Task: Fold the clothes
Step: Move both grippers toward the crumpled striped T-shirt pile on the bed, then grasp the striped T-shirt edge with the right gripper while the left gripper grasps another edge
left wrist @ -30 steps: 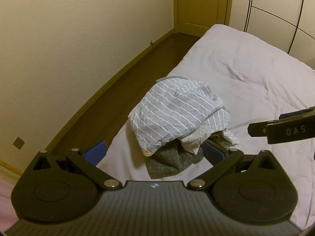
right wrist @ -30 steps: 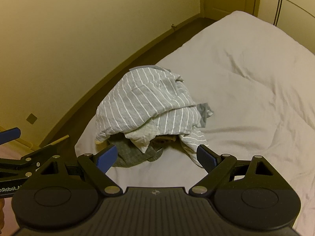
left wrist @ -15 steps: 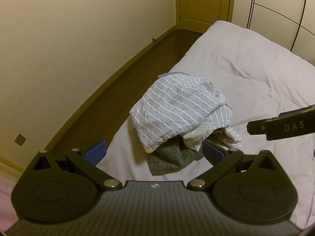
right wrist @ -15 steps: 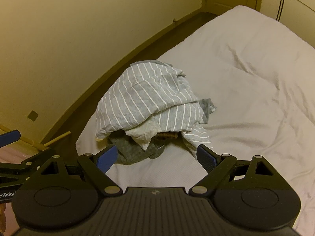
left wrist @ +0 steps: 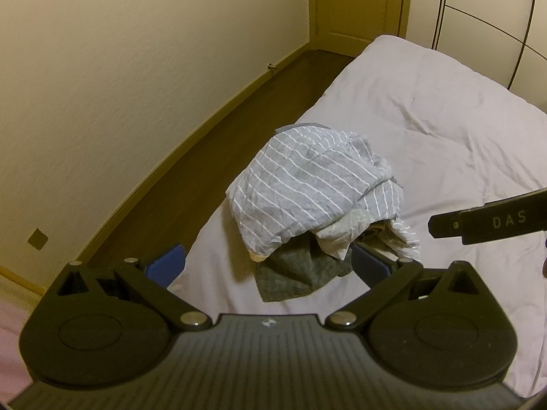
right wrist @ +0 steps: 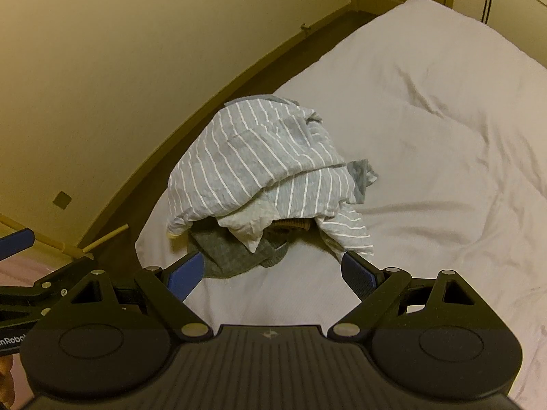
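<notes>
A crumpled heap of clothes sits near the corner of the bed with the pale, wrinkled cover (left wrist: 427,109), close to its edge beside the dark wooden floor (left wrist: 212,157). On top lies a grey shirt with thin white stripes (left wrist: 307,184), draped over the rest like a cap. Under it a cream cloth (right wrist: 249,225) pokes out, and a dark grey knitted garment (left wrist: 297,273) spills from the bottom onto the cover. A bit of tan fabric shows in the right view, deep in the pile.

The left tongs (left wrist: 270,266) hang spread wide just short of the heap, blue pads apart, holding nothing. The right tongs (right wrist: 273,271) hover alongside, equally wide and empty, the pile framed between their pads.
</notes>
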Demonstrator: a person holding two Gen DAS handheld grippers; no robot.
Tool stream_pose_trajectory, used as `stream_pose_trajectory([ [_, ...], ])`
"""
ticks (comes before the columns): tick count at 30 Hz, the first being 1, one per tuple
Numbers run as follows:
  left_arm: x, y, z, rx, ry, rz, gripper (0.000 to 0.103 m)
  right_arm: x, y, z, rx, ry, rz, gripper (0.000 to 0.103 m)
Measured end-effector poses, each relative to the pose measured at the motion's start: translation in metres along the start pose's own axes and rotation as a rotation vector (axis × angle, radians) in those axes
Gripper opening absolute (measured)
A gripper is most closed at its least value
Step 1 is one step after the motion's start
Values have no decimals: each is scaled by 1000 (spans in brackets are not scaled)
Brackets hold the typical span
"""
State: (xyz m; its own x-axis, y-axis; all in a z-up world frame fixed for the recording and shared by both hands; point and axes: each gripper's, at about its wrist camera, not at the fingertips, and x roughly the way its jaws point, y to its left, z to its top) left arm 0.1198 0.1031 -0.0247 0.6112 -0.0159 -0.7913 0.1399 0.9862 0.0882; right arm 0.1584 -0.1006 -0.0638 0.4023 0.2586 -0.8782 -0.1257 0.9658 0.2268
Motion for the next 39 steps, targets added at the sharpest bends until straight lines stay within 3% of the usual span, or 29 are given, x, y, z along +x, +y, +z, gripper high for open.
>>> stream_pose_trajectory([
  [9,-2,-6,-9,-61,-5,2,102,0,-11,-4,-32,11,18,89],
  [21,-3,-23,-25,-123,-6,59,102,-4,-35,-13,-87,7,31,89],
  [24,1,-22,-35,-113,1,75,102,-3,-35,-20,-134,-47,34,89],
  [31,40,-14,-51,139,-74,65,102,17,3,-37,-506,-242,-17,89],
  [34,76,-12,-51,287,-87,42,98,40,19,-36,-635,-258,-66,86],
  [39,140,-12,-41,508,-84,11,81,89,35,-26,-837,-252,-127,75],
])
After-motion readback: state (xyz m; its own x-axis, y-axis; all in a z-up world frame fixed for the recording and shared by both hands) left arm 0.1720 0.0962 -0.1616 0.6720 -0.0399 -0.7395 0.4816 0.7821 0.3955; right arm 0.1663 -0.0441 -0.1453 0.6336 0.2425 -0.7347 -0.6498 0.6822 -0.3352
